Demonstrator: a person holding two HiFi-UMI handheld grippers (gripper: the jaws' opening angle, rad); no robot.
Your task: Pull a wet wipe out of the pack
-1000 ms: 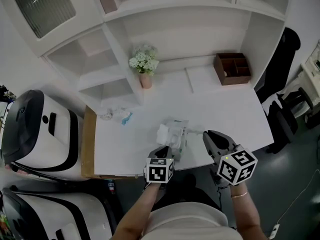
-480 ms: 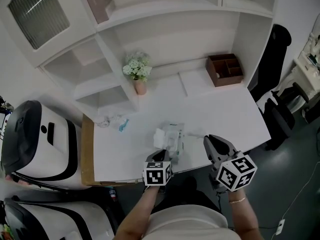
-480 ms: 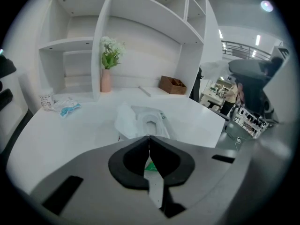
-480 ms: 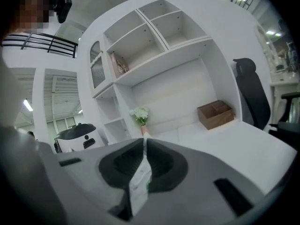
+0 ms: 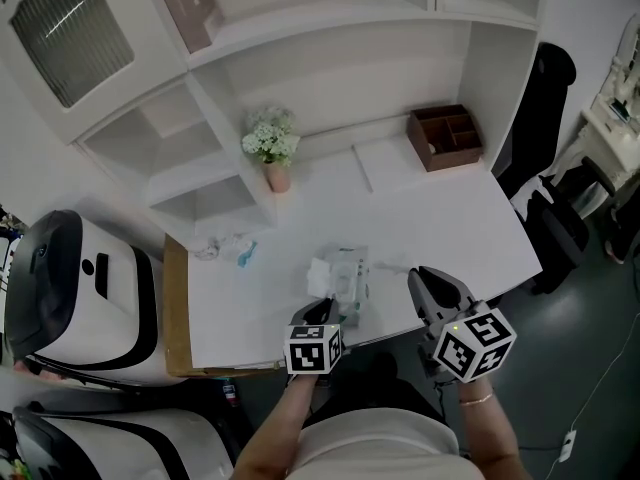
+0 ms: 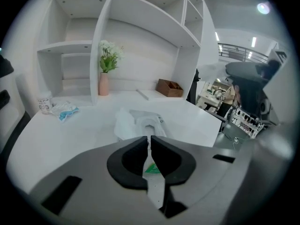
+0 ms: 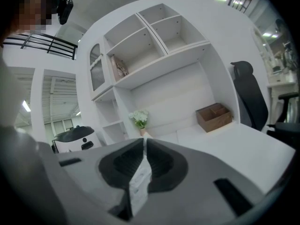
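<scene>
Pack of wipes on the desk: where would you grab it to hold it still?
I'd pinch the pack by its flat near end, coming in low from the front edge of the desk. It lies flat, lengthwise away from the person, with its opening on top, so that end stays clear.

I monitor two handheld units. Left gripper (image 5: 327,306) and right gripper (image 5: 426,276): grey moulded shells, black curved pads (image 6: 127,163) lining jaws. Each carries white cube (image 5: 315,349) printed with black square markers. Left jaws just eased apart, thin slit at tips. Operator wears pale top (image 5: 375,450), forearms uncovered; thin bracelet (image 5: 477,399) on right wrist.
</scene>
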